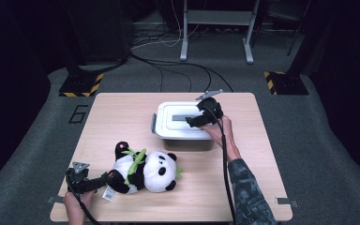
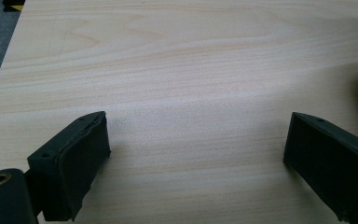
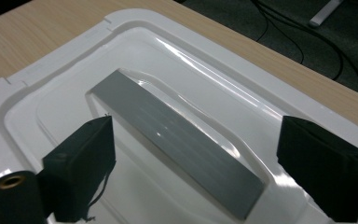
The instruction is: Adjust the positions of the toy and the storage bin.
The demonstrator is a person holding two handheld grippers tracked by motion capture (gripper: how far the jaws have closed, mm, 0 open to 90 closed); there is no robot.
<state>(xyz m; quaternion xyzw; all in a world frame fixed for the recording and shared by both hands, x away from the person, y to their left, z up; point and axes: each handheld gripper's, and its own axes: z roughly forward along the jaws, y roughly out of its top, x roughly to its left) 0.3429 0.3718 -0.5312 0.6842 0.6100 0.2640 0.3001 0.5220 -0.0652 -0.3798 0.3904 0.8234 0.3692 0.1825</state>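
left gripper [image 1: 104, 179] open, empty, beside panda toy [image 1: 145, 169]; right gripper [image 3: 193, 168] open above lidded box [image 1: 161, 126], grey handle [image 3: 177, 142] lengthwise between jaws, untouched.

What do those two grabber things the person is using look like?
Both are black. The left gripper and the right gripper each carry a grey three-cornered plate on top and trail a black cable. Their jaws are chunky black blocks with flat pads. The right forearm wears a dark camouflage-patterned sleeve.
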